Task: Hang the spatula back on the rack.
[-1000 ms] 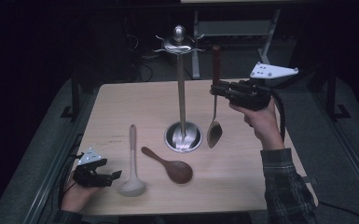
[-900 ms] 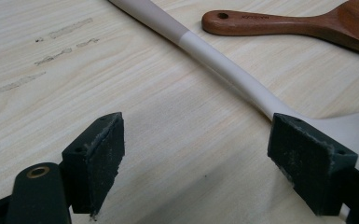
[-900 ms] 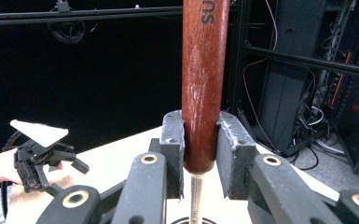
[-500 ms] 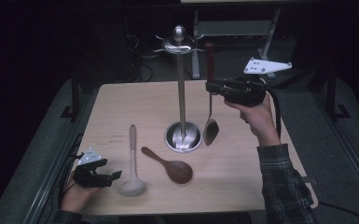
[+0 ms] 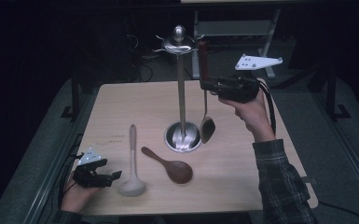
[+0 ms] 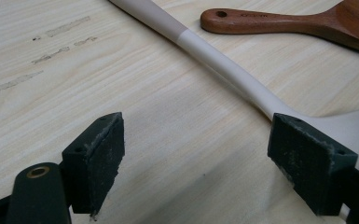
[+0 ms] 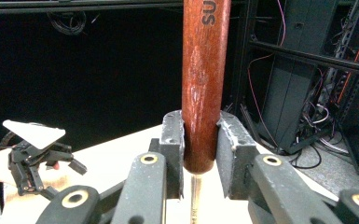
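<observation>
With my right gripper (image 5: 205, 85) pinching the spoon (image 7: 204, 88) upright just beside the stand (image 5: 181, 93), near its hooks, I should lift gently and align the handle's end, while my left gripper (image 5: 114, 176) rests spread beside the ladle (image 5: 132, 163).

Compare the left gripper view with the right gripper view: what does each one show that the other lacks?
Left gripper view: open tongs low over the table, with the pale ladle running past the right pad and a brown wooden spoon beyond it.

Right gripper view: tongs shut on the red-brown handle of a hanging spoon, upright, with a cabled equipment rack behind.

Shared: the light wooden table. The right gripper view also catches the left tongs farther off at its left edge.
</observation>
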